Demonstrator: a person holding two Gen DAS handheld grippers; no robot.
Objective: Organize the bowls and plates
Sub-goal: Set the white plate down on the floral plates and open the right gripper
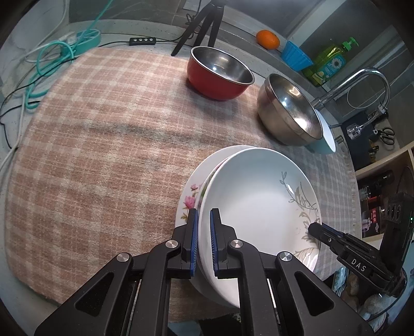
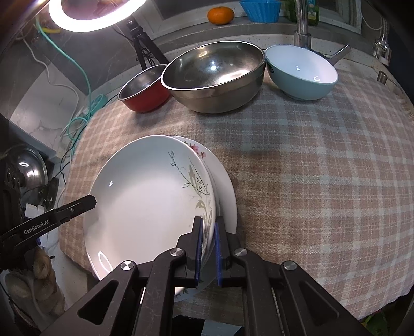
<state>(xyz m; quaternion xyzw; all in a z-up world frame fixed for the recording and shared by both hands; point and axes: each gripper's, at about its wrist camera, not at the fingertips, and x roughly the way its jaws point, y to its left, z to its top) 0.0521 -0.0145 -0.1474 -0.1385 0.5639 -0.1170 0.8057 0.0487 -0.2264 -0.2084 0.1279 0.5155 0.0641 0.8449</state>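
Observation:
A white plate with a grey leaf pattern [image 1: 258, 201] [image 2: 145, 196] lies tilted on a pink-flowered plate [image 1: 190, 196] [image 2: 225, 186] at the near edge of the checked cloth. My left gripper [image 1: 204, 219] is shut on the leaf plate's left rim. On the opposite rim my right gripper [image 2: 208, 227] is shut too, and it shows in the left wrist view as well [image 1: 317, 228]. The left gripper [image 2: 90, 200] reaches in at the left of the right wrist view. Behind stand a red bowl [image 1: 220, 75] [image 2: 145, 90], a steel bowl [image 1: 289, 113] [image 2: 214, 77] and a teal bowl [image 1: 324, 146] [image 2: 302, 75].
The checked cloth [image 1: 103, 144] [image 2: 323, 168] covers the counter. Behind the bowls are a tap [image 1: 362, 77], an orange [image 1: 267, 38], a blue ribbed cup [image 1: 295, 55], a green soap bottle [image 1: 328, 62] and a tripod [image 1: 204, 23]. Cables [image 1: 49, 59] lie far left.

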